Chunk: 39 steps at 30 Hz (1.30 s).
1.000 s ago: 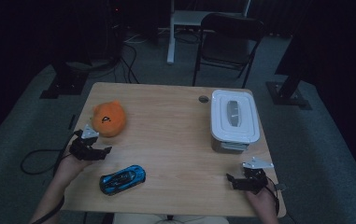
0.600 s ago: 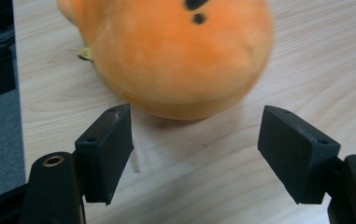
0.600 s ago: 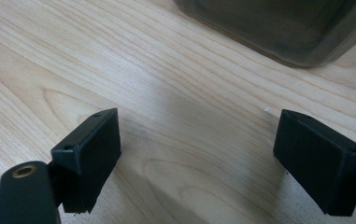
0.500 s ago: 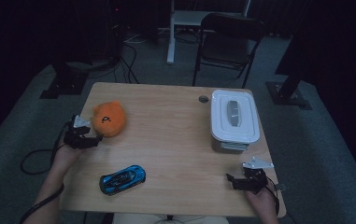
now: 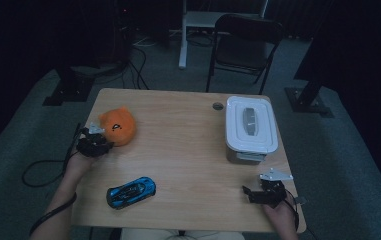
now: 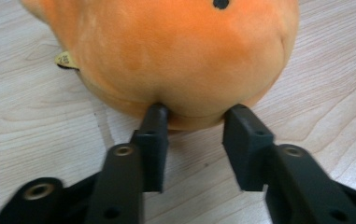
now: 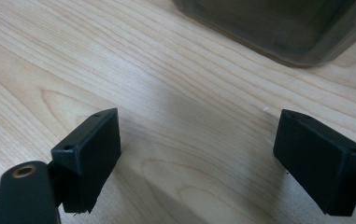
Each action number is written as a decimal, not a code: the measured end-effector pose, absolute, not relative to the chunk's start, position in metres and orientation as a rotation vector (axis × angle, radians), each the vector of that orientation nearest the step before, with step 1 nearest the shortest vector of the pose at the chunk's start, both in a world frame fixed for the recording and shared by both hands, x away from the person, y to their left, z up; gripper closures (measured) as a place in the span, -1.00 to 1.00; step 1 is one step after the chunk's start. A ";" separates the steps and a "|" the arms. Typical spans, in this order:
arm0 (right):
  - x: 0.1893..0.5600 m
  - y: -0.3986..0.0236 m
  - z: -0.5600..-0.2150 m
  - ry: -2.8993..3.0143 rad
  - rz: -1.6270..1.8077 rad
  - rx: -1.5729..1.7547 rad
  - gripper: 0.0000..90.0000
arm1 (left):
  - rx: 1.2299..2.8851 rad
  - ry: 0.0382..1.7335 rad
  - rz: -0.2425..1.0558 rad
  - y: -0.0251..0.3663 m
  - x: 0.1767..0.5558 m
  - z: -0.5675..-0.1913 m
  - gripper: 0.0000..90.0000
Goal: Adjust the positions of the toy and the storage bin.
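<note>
An orange plush toy lies at the table's left side and looms close in the left gripper view. My left gripper sits against its near side. Its jaws have just been closing, and the fingertips dig into the plush's lower edge, pinching a bulge of it between them. My right gripper rests low at the table's front right corner, jaws wide apart over bare wood with nothing between them.
A blue toy car lies near the front edge of the wooden table. A white lidded box stands at the right, its wall just beyond the right gripper. A dark chair stands behind the table.
My left hand has moved away from the car and up to the plush toy, and its jaws have drawn in onto the toy's edge. The right hand has kept still.
</note>
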State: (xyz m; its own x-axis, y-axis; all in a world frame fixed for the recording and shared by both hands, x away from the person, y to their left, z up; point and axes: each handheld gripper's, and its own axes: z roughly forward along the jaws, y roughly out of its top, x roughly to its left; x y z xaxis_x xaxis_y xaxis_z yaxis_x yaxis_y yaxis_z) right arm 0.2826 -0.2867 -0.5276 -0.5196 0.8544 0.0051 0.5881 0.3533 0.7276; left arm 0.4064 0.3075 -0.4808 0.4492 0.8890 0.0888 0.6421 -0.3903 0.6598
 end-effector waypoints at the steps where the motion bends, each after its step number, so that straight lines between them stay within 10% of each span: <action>1: 0.283 -0.287 -0.528 2.245 0.972 1.266 -0.68 | 2.158 1.294 0.593 0.305 0.407 -0.482 0.47; 15: 0.283 -0.287 -0.528 2.245 0.972 1.265 -0.68 | 2.121 1.302 0.547 0.289 0.404 -0.482 0.96; 39: 0.283 -0.287 -0.528 2.245 0.973 1.266 -0.68 | 2.128 1.138 0.443 0.232 0.410 -0.471 0.75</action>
State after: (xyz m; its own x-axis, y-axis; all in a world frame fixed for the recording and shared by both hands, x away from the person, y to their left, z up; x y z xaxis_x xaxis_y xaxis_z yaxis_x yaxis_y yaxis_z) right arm 0.2825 -0.2867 -0.5276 -0.5192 0.8546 0.0046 0.5878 0.3532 0.7278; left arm 0.4104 0.2319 -0.4714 0.5610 0.8277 -0.0166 0.5982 -0.3915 0.6992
